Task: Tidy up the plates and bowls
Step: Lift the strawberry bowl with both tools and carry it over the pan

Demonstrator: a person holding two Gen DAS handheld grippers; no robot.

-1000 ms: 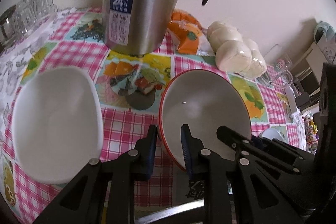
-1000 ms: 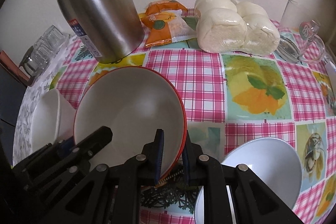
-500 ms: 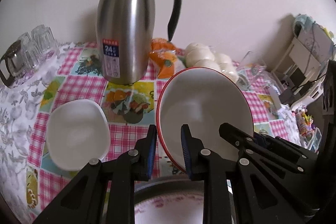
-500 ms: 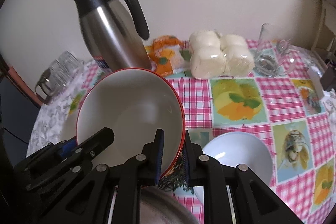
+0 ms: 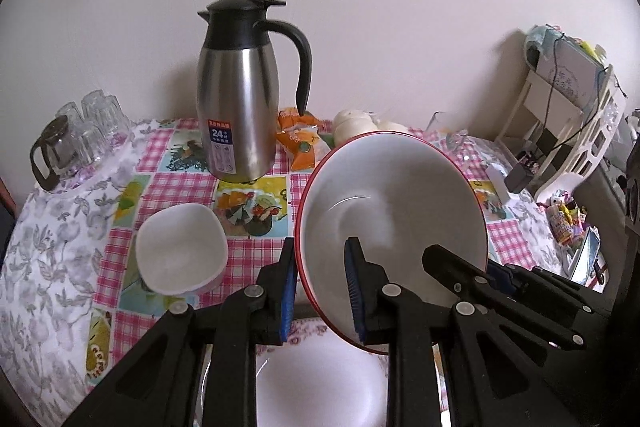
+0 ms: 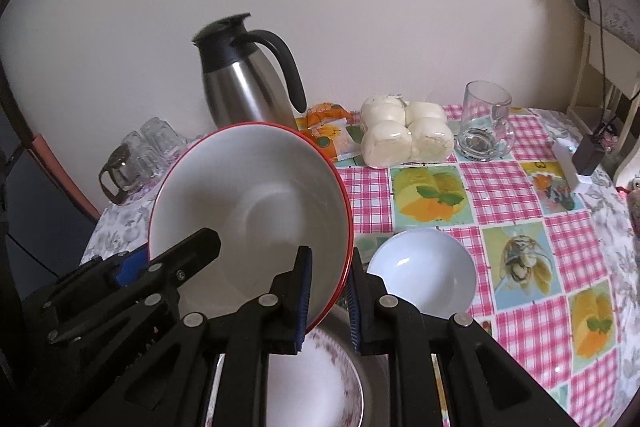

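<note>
A large white bowl with a red rim (image 5: 394, 211) (image 6: 252, 215) hangs tilted above the table, held from both sides. My left gripper (image 5: 320, 293) is shut on its left rim, one pad inside and one outside. My right gripper (image 6: 329, 301) is shut on its right rim in the same way. Each gripper shows in the other's view: the right gripper (image 5: 480, 279), the left gripper (image 6: 160, 267). Below the bowl lies a white plate with a floral edge (image 5: 320, 379) (image 6: 312, 379). A small white squarish bowl (image 5: 180, 251) sits to the left, a pale bowl (image 6: 424, 275) to the right.
A steel thermos jug (image 5: 240, 115) (image 6: 248, 91) stands at the back by the wall, with an orange snack packet (image 5: 300, 143) and bagged buns (image 6: 404, 139) beside it. Glass cups (image 5: 88, 131) crowd the back left, a glass mug (image 6: 484, 127) the back right. A white rack (image 5: 560, 131) stands past the table's right edge.
Both grippers have risen and drawn back with the red-rimmed bowl between them. The table things look smaller and farther, and the floral plate has come into view underneath.
</note>
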